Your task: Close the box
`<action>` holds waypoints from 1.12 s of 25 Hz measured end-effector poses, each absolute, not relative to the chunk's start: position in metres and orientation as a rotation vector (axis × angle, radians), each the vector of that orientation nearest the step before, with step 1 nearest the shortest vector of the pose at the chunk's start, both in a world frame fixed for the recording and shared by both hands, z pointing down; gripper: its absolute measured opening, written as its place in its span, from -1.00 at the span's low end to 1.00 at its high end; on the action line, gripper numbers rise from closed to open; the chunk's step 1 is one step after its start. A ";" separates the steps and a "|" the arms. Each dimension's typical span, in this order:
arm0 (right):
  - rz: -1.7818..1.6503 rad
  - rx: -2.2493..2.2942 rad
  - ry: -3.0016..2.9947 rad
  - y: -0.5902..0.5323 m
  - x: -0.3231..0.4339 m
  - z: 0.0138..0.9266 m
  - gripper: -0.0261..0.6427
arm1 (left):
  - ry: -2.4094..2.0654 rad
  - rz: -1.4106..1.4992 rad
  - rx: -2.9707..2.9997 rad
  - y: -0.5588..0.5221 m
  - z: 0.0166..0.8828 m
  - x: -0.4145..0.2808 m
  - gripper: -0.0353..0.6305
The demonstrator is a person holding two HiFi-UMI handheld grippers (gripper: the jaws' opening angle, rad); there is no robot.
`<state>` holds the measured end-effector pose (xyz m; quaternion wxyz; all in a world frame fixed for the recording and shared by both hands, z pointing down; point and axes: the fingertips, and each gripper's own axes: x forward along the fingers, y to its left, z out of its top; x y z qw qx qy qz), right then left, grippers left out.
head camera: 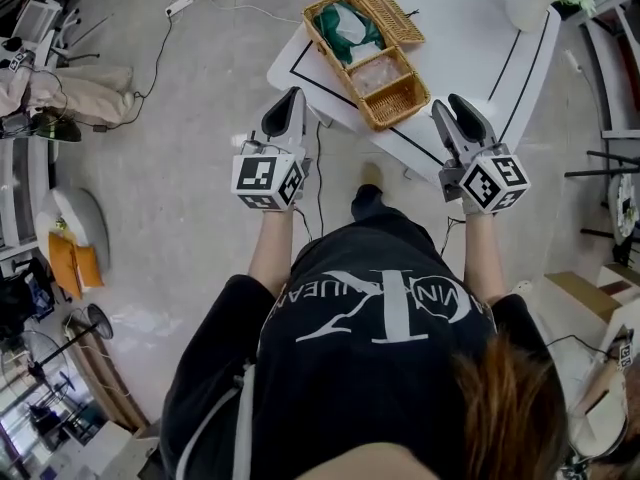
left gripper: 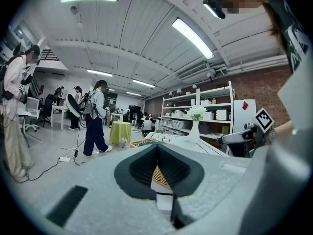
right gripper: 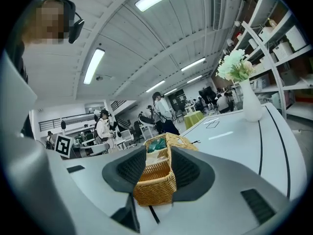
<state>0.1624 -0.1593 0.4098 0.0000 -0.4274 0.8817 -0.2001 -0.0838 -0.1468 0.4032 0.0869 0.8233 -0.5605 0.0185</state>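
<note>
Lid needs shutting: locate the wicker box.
Head view, top centre: the tan woven wicker box lies open near the white table's left corner, white flower vase to its right.

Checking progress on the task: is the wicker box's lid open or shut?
Open. The lid is swung back off the wicker box, and the green contents inside show.

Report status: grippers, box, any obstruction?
Left gripper shut, empty; right gripper open, empty. Both short of wicker box, lid open, hinged back. Nothing between grippers and box.

Lab hall, storage shelves [left gripper: 210, 112], floor cables [left gripper: 58, 161]
</note>
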 end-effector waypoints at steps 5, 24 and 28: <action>-0.784 -1.287 2.750 -0.196 0.163 0.417 -0.47 | -1.671 0.084 2.438 -0.175 0.409 -0.079 -0.86; -1.556 -0.882 2.473 -0.300 0.140 0.482 -0.44 | -1.756 0.218 2.334 -0.253 0.439 -0.087 -0.86; -1.689 -0.925 2.418 -0.307 0.146 0.500 -0.41 | -1.753 0.230 2.323 -0.261 0.444 -0.087 -0.86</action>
